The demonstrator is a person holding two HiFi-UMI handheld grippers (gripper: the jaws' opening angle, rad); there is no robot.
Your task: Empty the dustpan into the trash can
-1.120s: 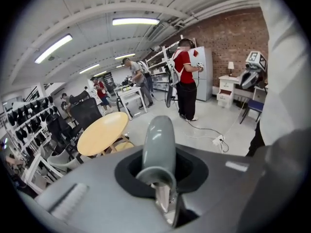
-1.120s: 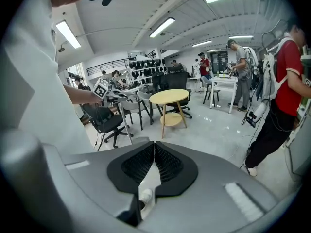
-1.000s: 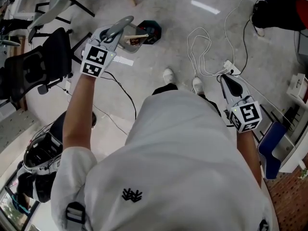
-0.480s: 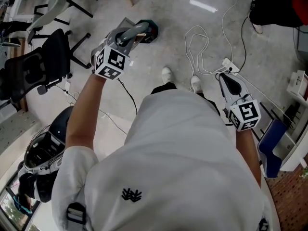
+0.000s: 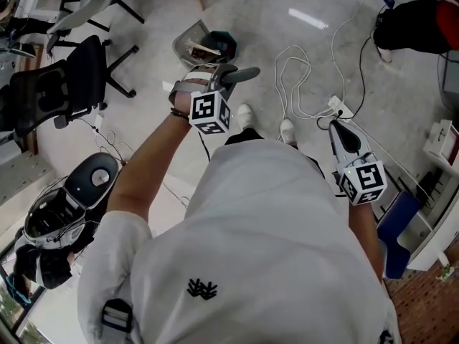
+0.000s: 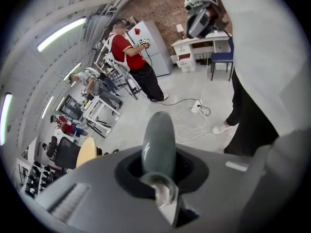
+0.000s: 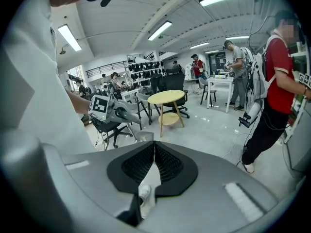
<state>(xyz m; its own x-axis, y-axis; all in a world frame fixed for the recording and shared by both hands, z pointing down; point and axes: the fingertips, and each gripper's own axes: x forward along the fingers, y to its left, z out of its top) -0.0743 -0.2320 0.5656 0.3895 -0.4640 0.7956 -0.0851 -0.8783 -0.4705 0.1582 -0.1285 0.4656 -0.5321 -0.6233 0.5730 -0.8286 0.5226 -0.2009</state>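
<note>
My left gripper (image 5: pixel 217 79) is shut on the grey-green dustpan handle (image 5: pixel 242 73), which sticks out to the right. In the left gripper view the same handle (image 6: pixel 157 139) fills the gap between the jaws. The grey dustpan (image 5: pixel 186 41) is tipped against the dark trash can (image 5: pixel 221 43) on the floor ahead, with brown scraps at its mouth. My right gripper (image 5: pixel 338 126) hangs at my right side, shut with nothing in it; its pads (image 7: pixel 146 164) meet in the right gripper view, where the left gripper (image 7: pixel 118 111) also shows.
A black office chair (image 5: pixel 61 84) stands at the left. White cables and a power strip (image 5: pixel 337 106) lie on the floor to the right. A round yellow table (image 7: pixel 167 97) and several people stand farther off. A blue chair (image 5: pixel 396 228) is close on my right.
My left gripper has moved right and nearer to me, turning the handle from pointing left to pointing right. The dustpan has swung to the trash can's left side. The right gripper barely moved.
</note>
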